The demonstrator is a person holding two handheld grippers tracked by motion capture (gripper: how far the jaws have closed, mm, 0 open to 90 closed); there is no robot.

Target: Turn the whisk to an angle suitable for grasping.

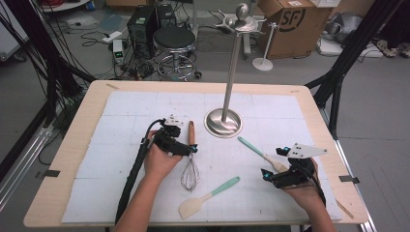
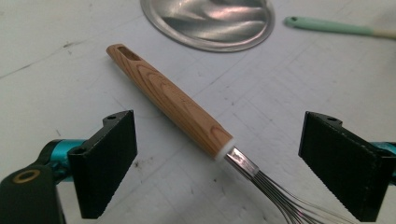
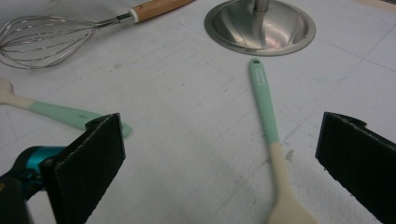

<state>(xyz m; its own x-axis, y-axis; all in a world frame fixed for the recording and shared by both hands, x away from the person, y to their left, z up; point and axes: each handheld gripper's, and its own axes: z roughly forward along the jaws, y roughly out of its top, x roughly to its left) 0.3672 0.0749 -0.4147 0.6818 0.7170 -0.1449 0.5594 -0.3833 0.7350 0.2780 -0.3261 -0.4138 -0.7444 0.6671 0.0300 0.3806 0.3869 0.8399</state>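
Nearest the table's front edge, a spatula (image 1: 208, 195) with a mint handle is seen lying flat on the white mat (image 1: 121, 106); in the right gripper view its blade is cut off by the picture's left edge. Towards the front right corner, the right gripper (image 1: 273, 170) is held with its jaws wide apart, a mint-handled spoon (image 3: 273, 149) lying between them untouched, its bowl partly cropped. Farther in, left of the middle, the left gripper (image 2: 219, 163) is held low over the whisk (image 2: 187, 112), jaws apart on either side of the wooden handle without pressing it. The wire loops are cut off at the bottom of that view. Beyond, towards the table's far edge, the steel stand (image 1: 224, 122) is seen, its base partly cropped in both gripper views.
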